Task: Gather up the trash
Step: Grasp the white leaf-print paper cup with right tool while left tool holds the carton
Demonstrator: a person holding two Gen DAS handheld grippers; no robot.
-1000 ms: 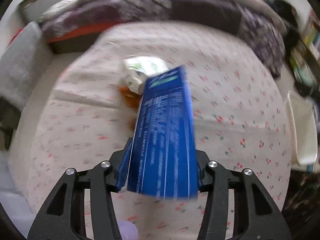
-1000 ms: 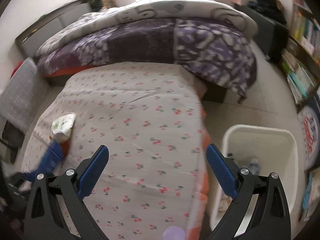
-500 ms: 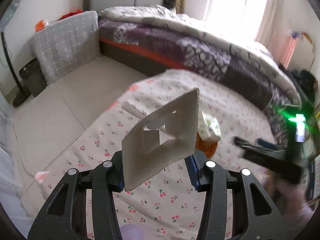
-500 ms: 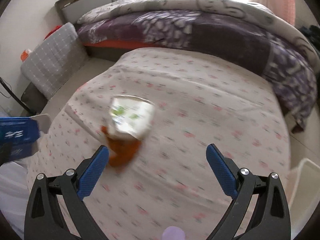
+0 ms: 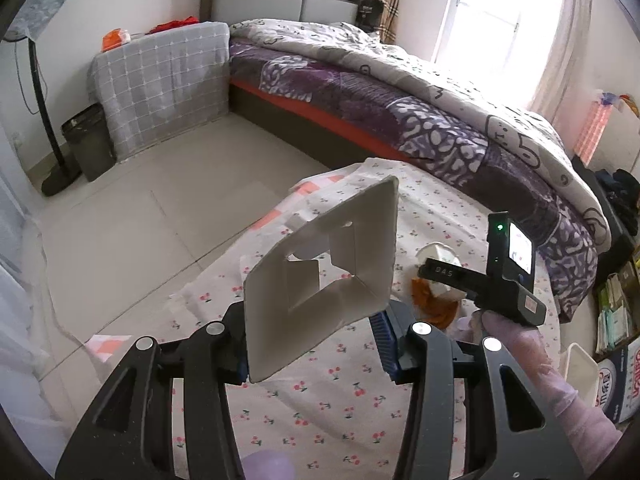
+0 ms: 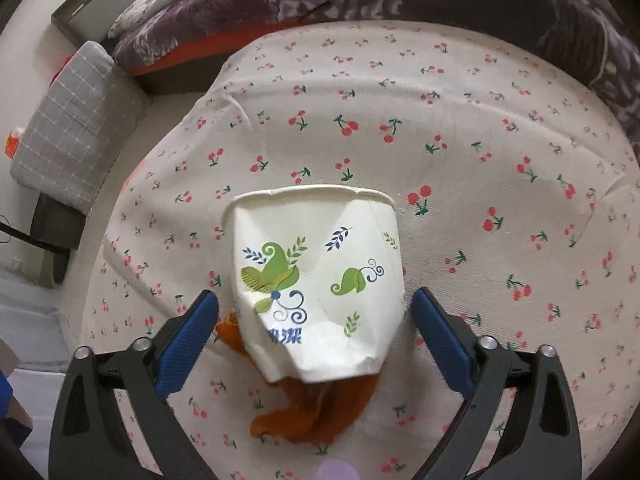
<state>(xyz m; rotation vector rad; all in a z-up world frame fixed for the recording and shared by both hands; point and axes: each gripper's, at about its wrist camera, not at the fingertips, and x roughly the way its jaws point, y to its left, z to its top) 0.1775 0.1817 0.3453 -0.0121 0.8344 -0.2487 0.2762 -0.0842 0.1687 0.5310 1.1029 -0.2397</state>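
My left gripper (image 5: 314, 344) is shut on an open-ended cardboard box (image 5: 320, 272), held above the cherry-print sheet with its hollow end facing the camera. My right gripper (image 6: 314, 334) is open, its blue fingers on either side of a crumpled white paper cup (image 6: 314, 280) with green leaf print. The cup lies on its side on an orange scrap (image 6: 312, 414). In the left wrist view the cup (image 5: 440, 258) and orange scrap (image 5: 434, 304) lie right of the box, with the right gripper's body (image 5: 504, 280) over them.
The cherry-print sheet (image 6: 480, 160) covers the surface. A bed with a purple quilt (image 5: 400, 120) stands behind. A grey checked cushion (image 5: 160, 84) and a dark bin (image 5: 86, 142) stand at the left. A white bin (image 5: 580, 372) stands at the right edge.
My right gripper has come down and in over the paper cup, which now lies between its open fingers. My left gripper has swung up and left with the box.
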